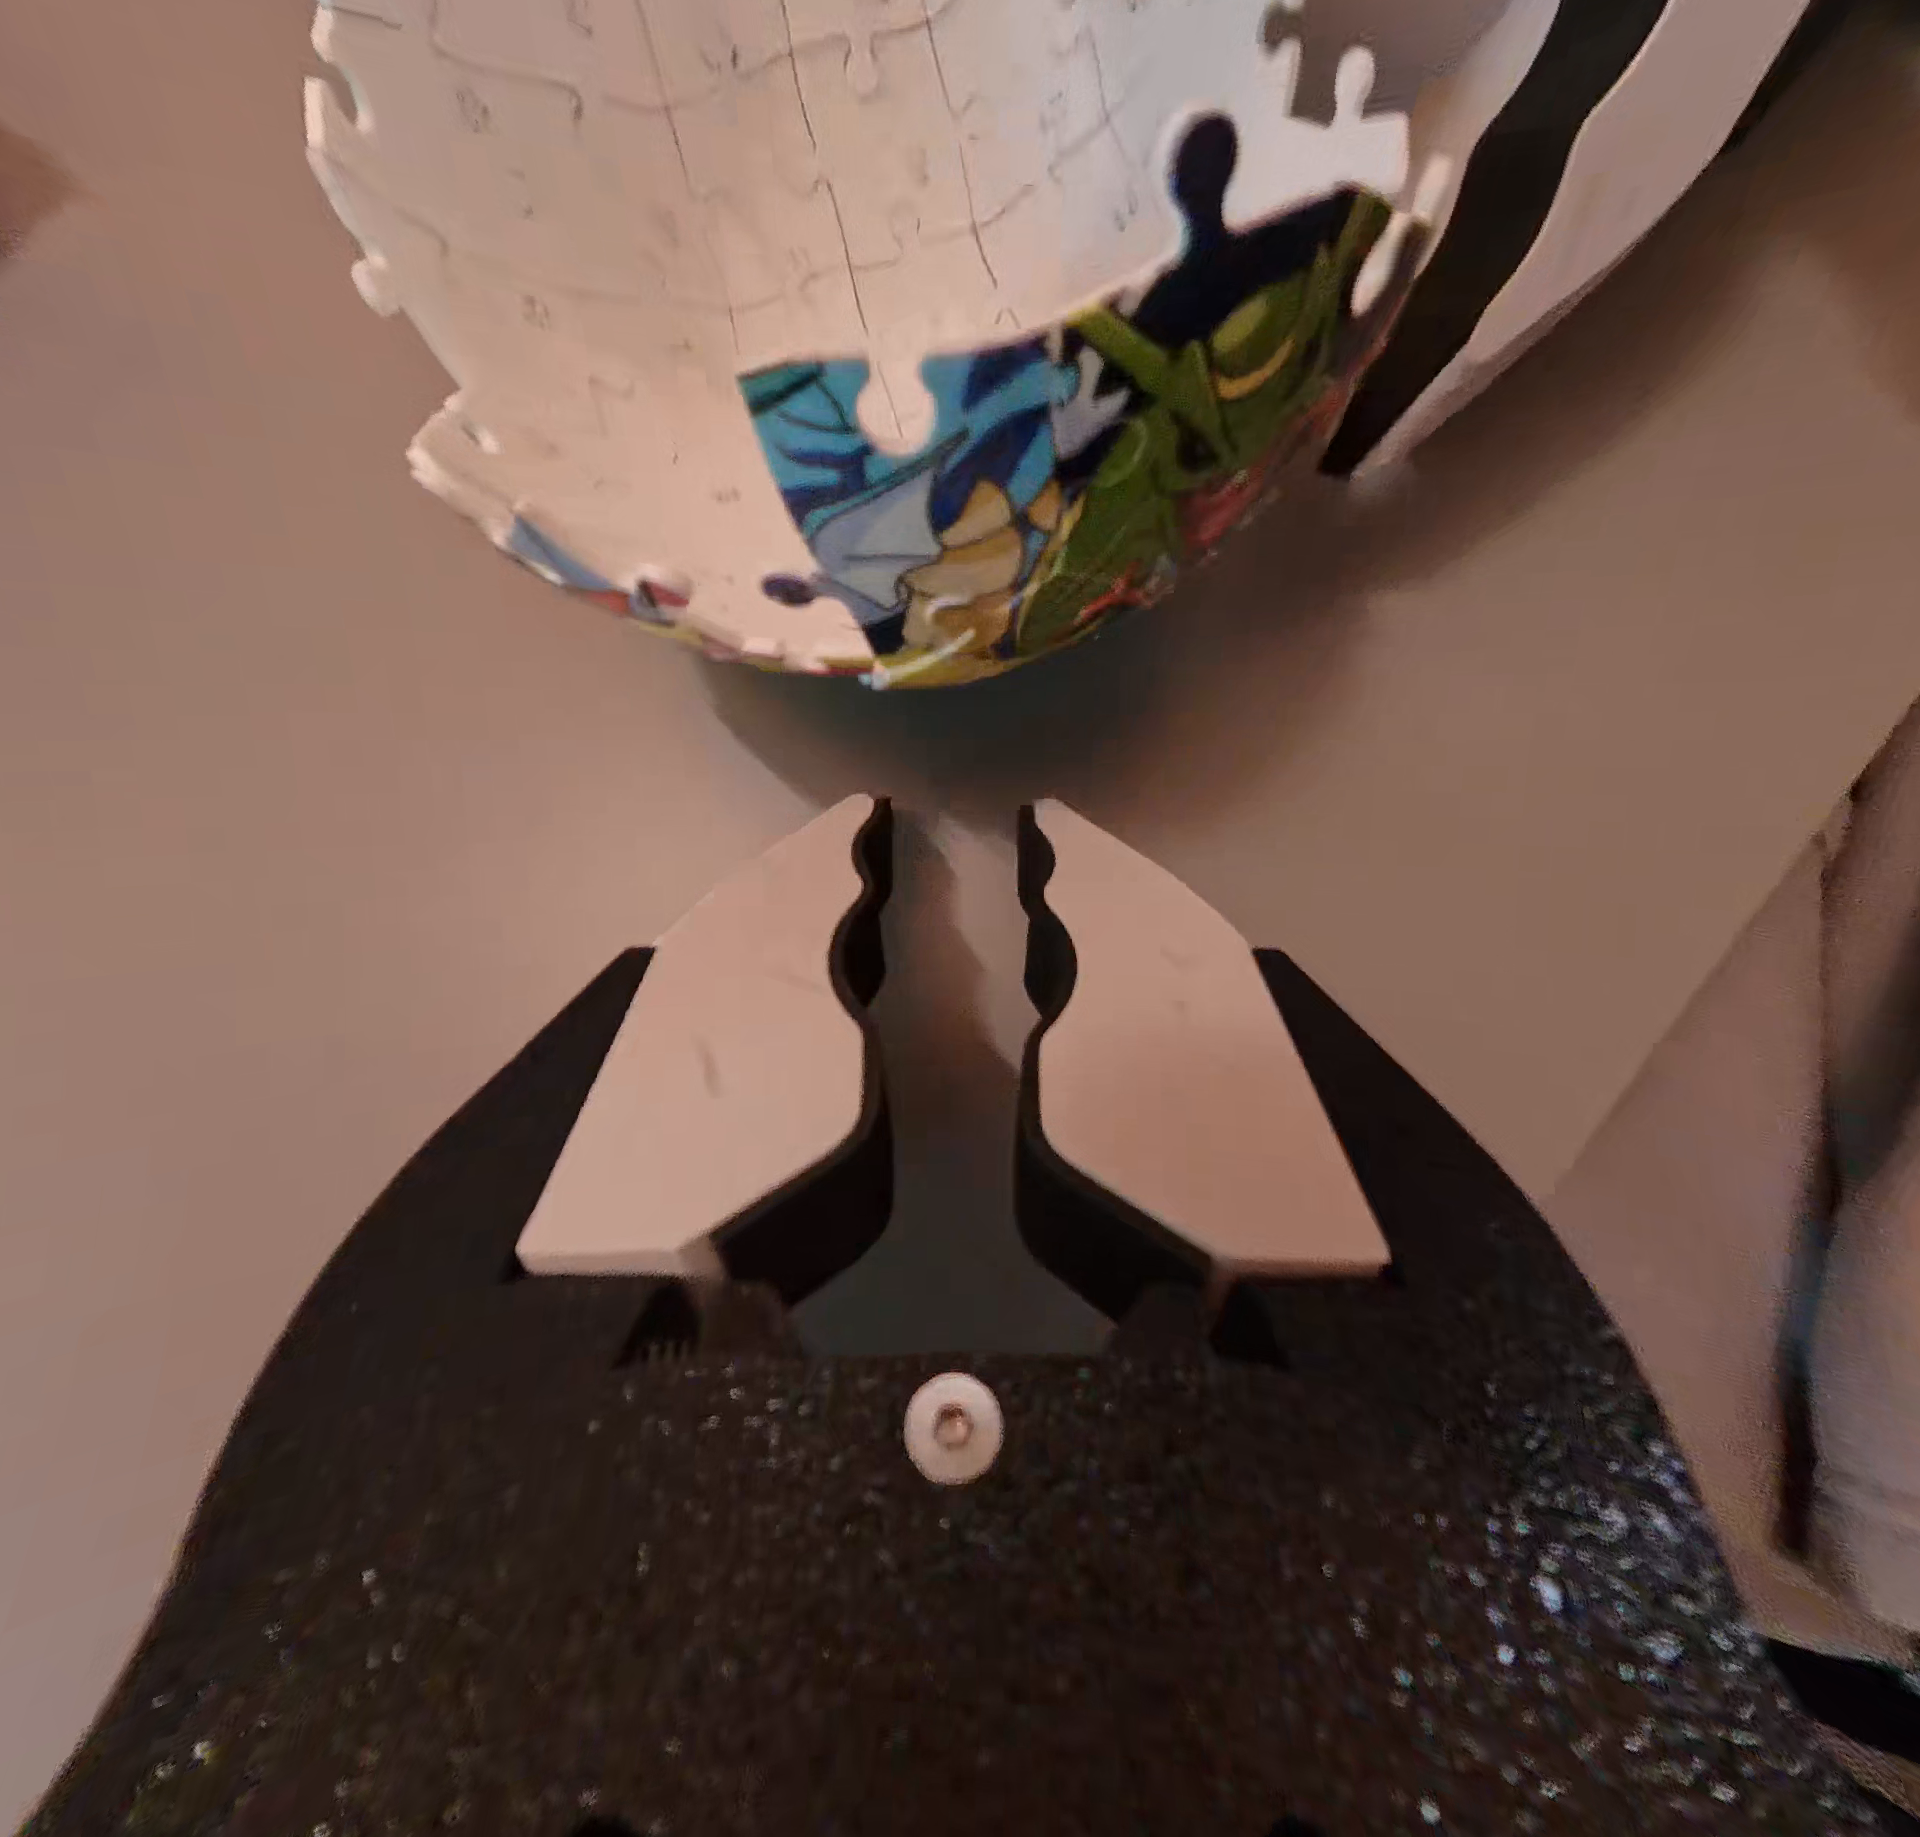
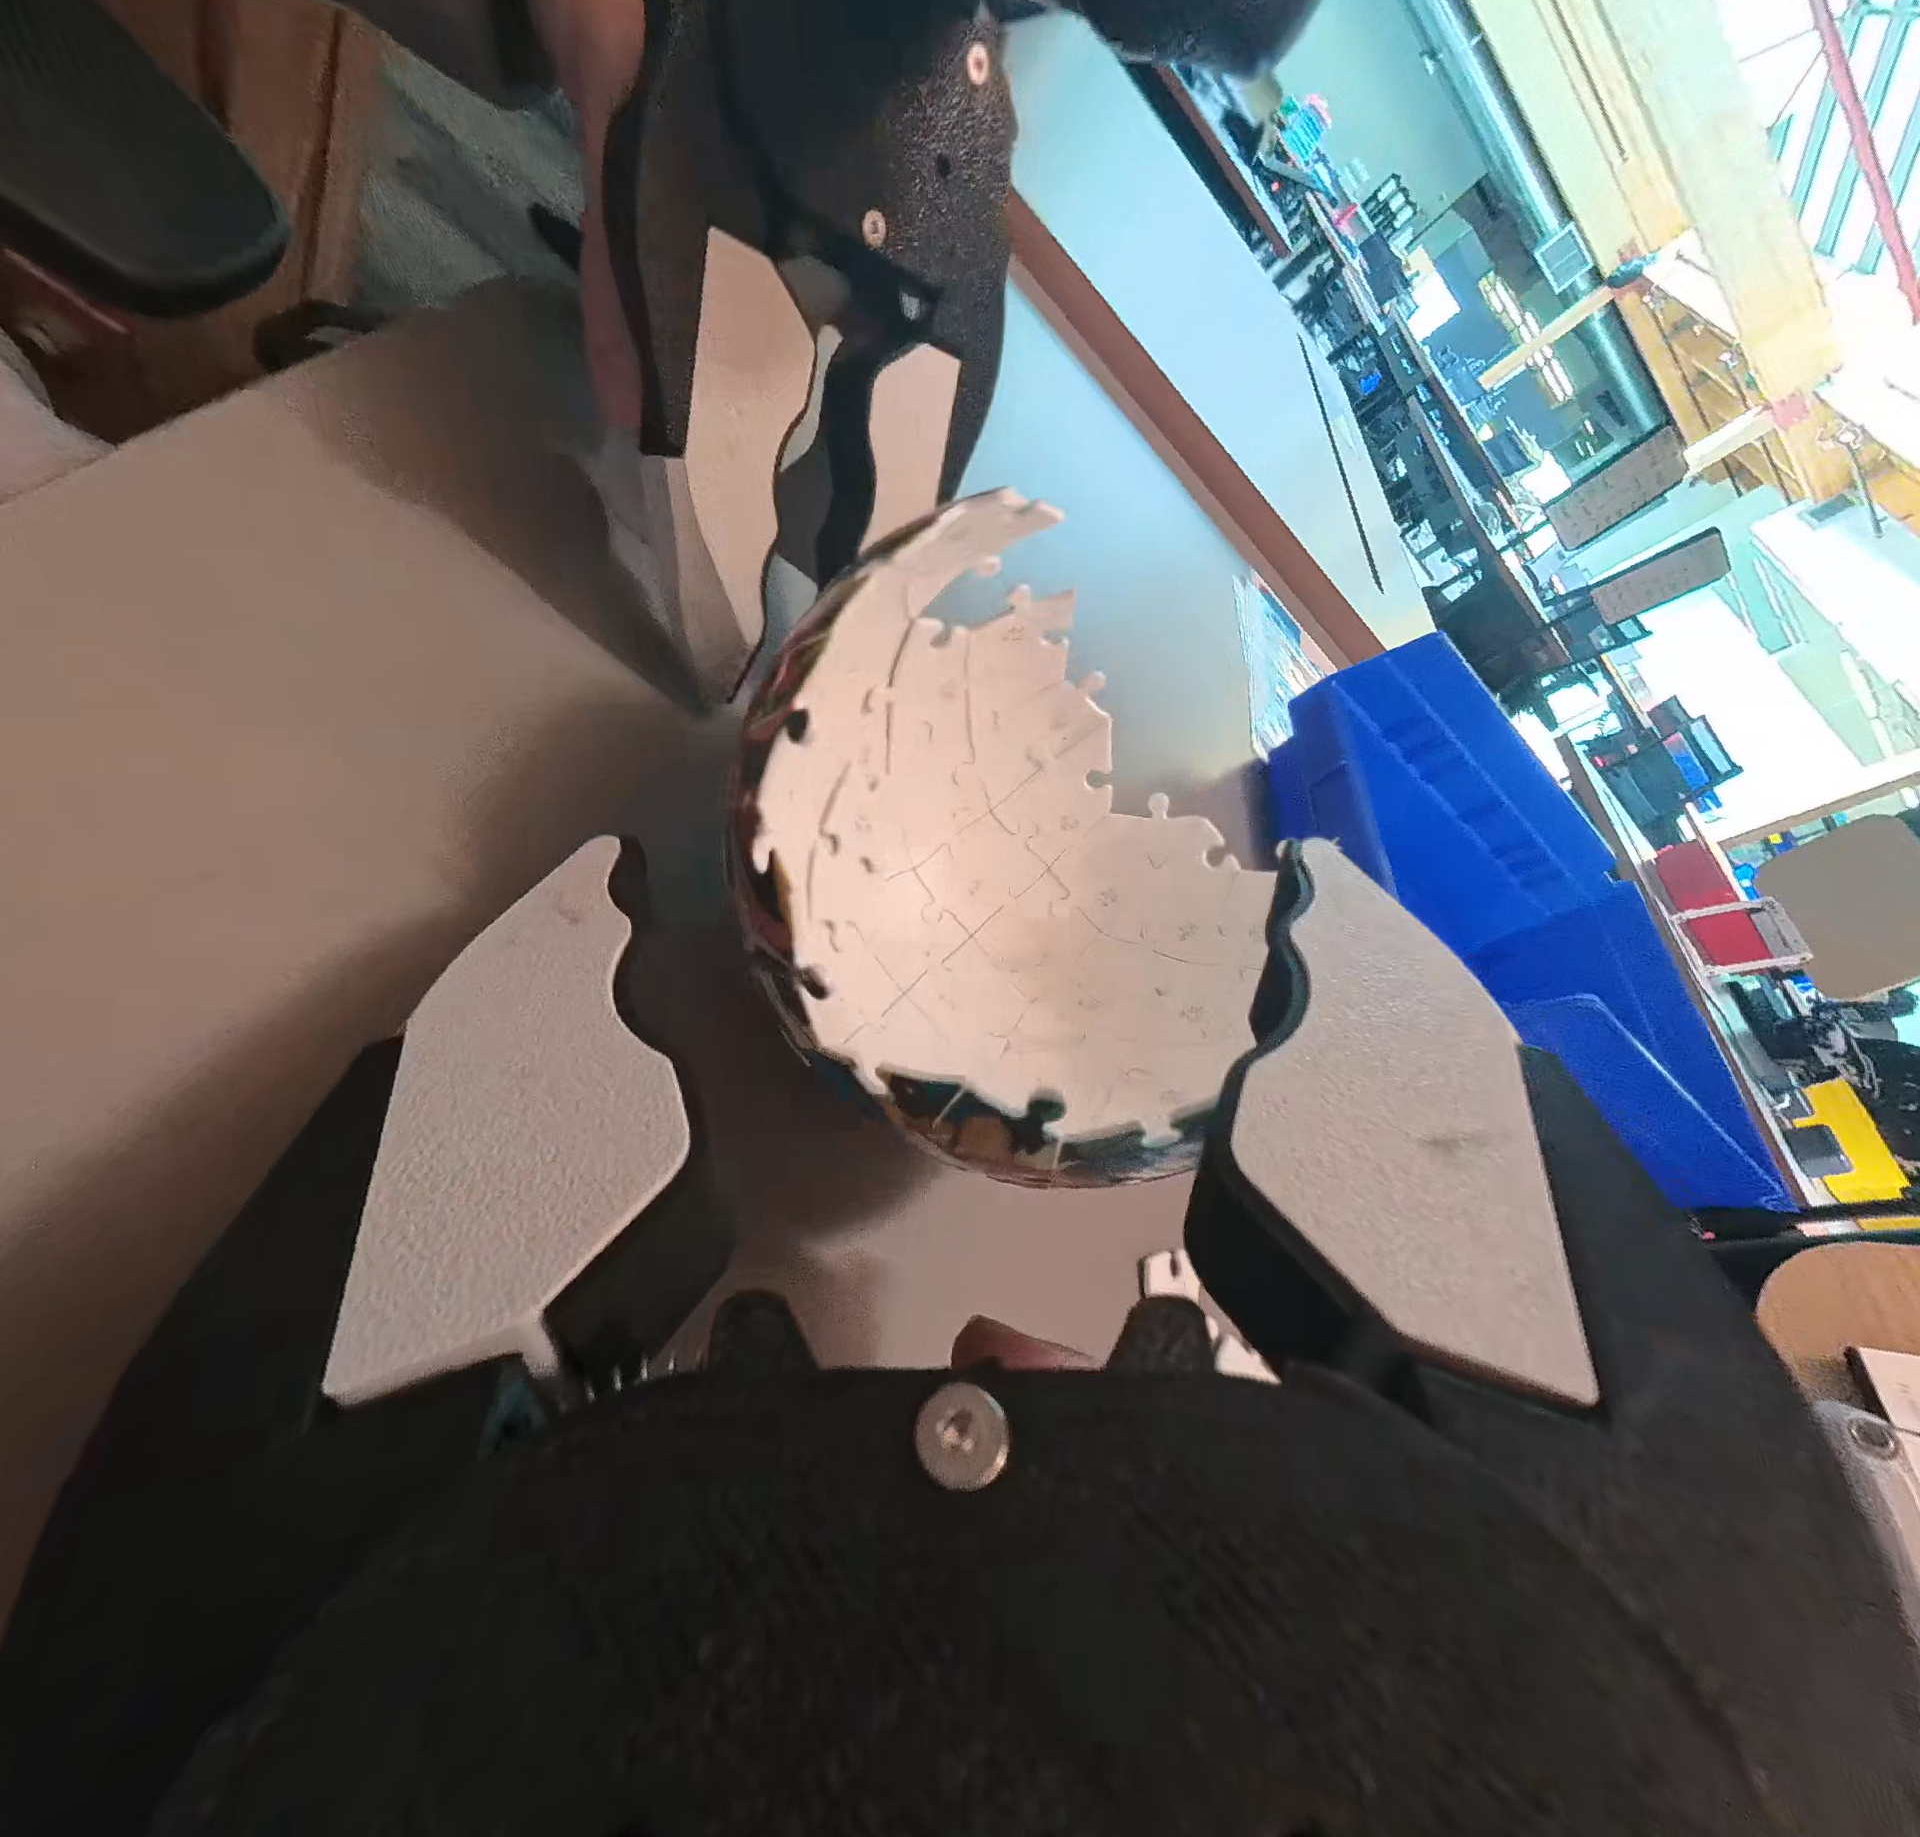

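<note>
Puzzle shell (image 1: 727, 260), a half-built curved ball of jigsaw pieces, sits just ahead of the left tongs (image 1: 954, 816) on the beige surface (image 1: 260, 644). The left wrist view shows its printed outer side in blue and green. Only the right wrist view shows its white hollow inside (image 2: 987, 904), a blue bin (image 2: 1507, 904) to the right, and a workshop beyond. The left tongs are narrowly parted, holding nothing. The right tongs (image 2: 951, 857) gape wide around the shell, the right finger touching its rim.
</note>
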Available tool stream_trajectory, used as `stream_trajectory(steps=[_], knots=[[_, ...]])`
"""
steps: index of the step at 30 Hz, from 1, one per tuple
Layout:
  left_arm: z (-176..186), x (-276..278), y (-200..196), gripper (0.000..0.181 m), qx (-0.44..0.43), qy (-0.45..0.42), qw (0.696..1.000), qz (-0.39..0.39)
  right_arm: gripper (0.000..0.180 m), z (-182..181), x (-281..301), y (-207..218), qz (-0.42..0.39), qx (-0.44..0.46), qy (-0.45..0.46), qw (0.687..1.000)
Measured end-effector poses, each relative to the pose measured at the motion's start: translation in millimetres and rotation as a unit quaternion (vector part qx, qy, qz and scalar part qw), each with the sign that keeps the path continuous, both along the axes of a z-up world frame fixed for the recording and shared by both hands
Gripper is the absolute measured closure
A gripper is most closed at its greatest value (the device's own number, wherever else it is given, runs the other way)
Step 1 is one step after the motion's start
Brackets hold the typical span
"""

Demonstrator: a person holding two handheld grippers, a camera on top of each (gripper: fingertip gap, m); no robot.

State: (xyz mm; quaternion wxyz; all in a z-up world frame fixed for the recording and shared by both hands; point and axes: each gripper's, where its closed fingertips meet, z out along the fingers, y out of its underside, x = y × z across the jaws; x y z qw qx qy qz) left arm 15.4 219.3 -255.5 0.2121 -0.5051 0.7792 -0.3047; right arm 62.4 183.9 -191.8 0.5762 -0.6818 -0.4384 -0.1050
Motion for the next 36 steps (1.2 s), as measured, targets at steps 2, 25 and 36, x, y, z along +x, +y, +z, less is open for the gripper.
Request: stream_trajectory(steps=[2,25,36], knots=[[3,9,1,0.161,-0.001,-0.006,1.0,0.001,0.066,-3,7,-2,-0.012,-0.008,-0.01,1.0],[-1,1,5,0.152,-0.047,0.015,0.998,0.023,0.075,-11,65,-34,0.006,-0.197,0.27,0.943],[-1,14,-8,0.16,-0.018,-0.003,1.0,-0.011,0.073,-38,31,-4,0.056,-0.223,0.132,0.964]])
